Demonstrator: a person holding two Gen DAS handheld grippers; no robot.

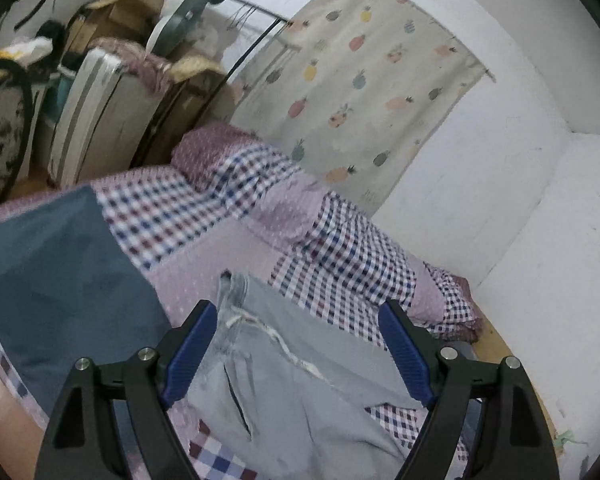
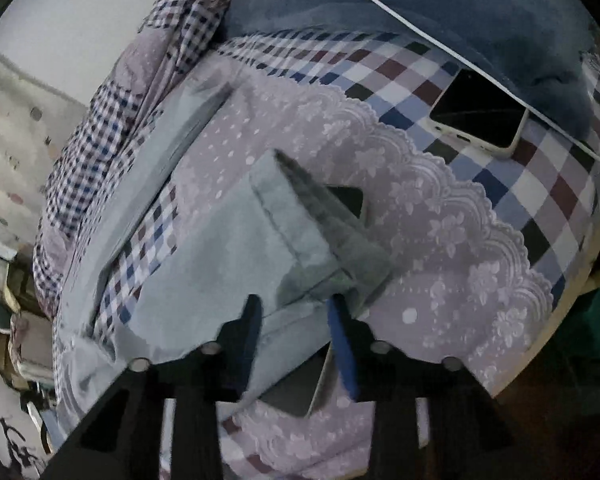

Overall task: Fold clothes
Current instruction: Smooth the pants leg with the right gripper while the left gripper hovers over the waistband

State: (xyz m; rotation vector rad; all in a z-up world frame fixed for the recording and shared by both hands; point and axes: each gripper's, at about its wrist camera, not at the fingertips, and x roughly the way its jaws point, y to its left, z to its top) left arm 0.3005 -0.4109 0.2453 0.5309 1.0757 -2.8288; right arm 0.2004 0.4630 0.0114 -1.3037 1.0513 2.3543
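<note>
The pale grey trousers (image 1: 300,364) lie spread on the checked bedspread (image 1: 172,208), running from right under the left gripper (image 1: 300,348) away toward the wall — its jaws stand wide apart over the fabric, not pinching it. The right gripper (image 2: 296,312) points down at a folded leg end, jaws narrowed around the cloth; can't tell if it's pinched. No readable labels.

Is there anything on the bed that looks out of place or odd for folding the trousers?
Yes. A phone and a white cable lie on the bed beside the light trousers. A flat dark device also seems partly tucked under the trousers near the right gripper.
</note>
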